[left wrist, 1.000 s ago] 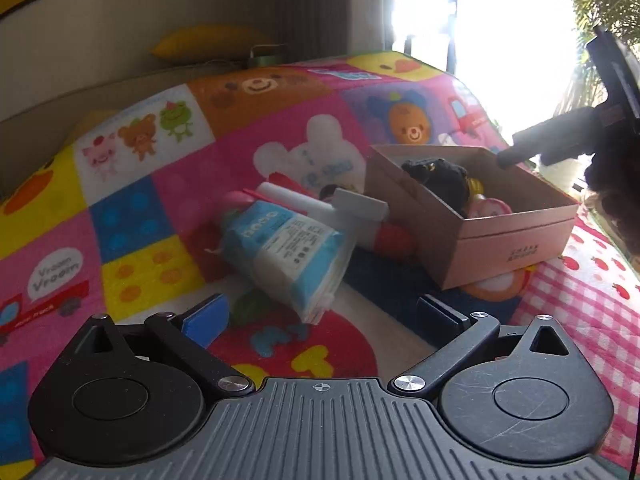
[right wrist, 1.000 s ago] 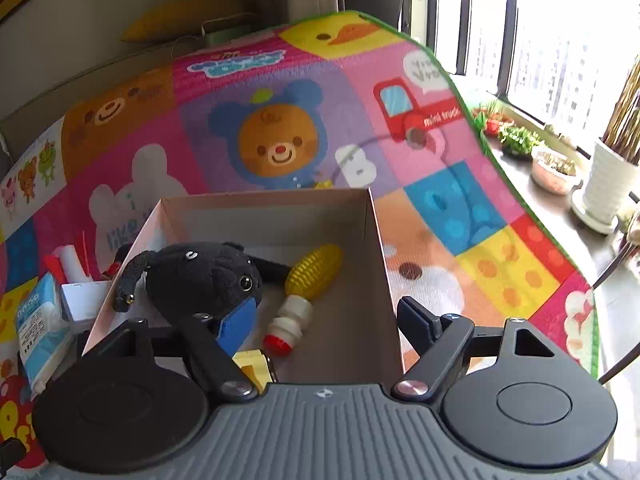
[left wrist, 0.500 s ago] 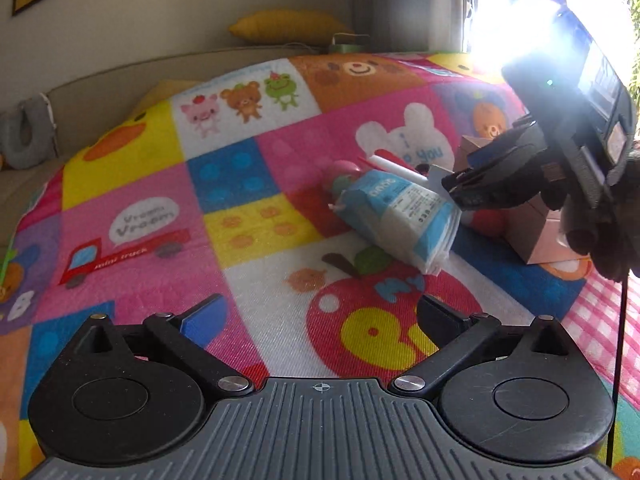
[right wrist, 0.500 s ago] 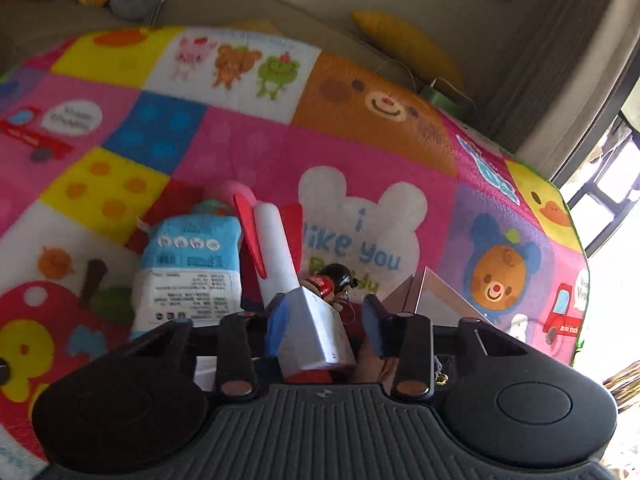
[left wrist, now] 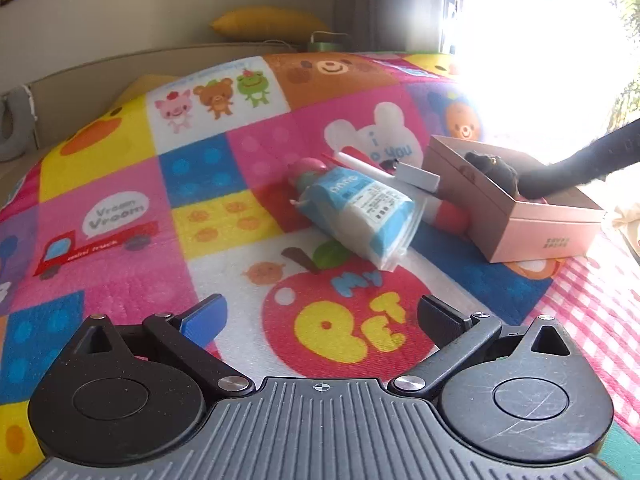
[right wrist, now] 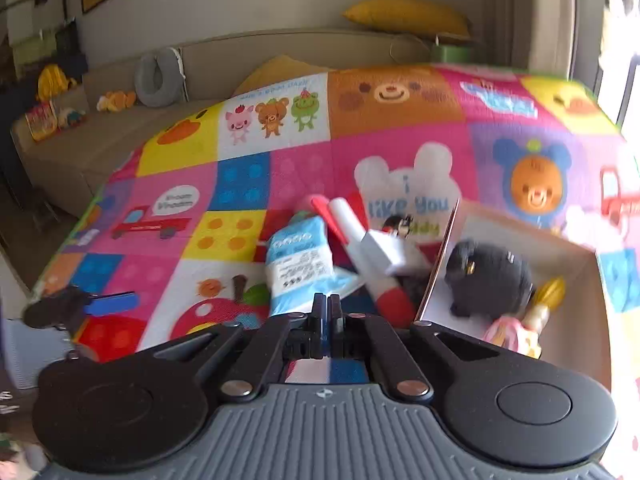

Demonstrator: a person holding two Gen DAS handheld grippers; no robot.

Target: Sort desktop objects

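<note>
Your left gripper (left wrist: pixel 320 314) hangs over the colourful play mat (left wrist: pixel 120 200) with its fingers (left wrist: pixel 204 314) spread wide and nothing between them; below the gap lies only the red apple print. Your right gripper (right wrist: pixel 328 312) has its fingers pressed together, and no object shows between them. The things to sort lie in a cluster ahead of both grippers. A blue-and-white tissue pack (left wrist: pixel 360 208) lies flat on the mat, near the middle. Just behind it, a long white-and-red toy (right wrist: pixel 360 252) lies slantwise, with a small white box (left wrist: pixel 418 178) resting on top of it. A tiny dark-haired figure (right wrist: pixel 398 224) sits just beyond the white box. The toy's red end reaches up against the near wall of the pink cardboard box (left wrist: pixel 520 232), which stands open on the mat to the right. Inside it lie a black plush toy (right wrist: pixel 488 276), a yellow corn-shaped toy (right wrist: pixel 550 290) and something pink and yellow (right wrist: pixel 516 334), too blurred to name. In the left wrist view a dark sleeve (left wrist: pixel 592 160) crosses over the pink box from the right. Beyond the mat stands a beige sofa (right wrist: pixel 100 140) with a yellow cushion (right wrist: pixel 404 14) and a grey neck pillow (right wrist: pixel 156 76). Bright window glare (left wrist: pixel 540 60) washes out the far right.
</note>
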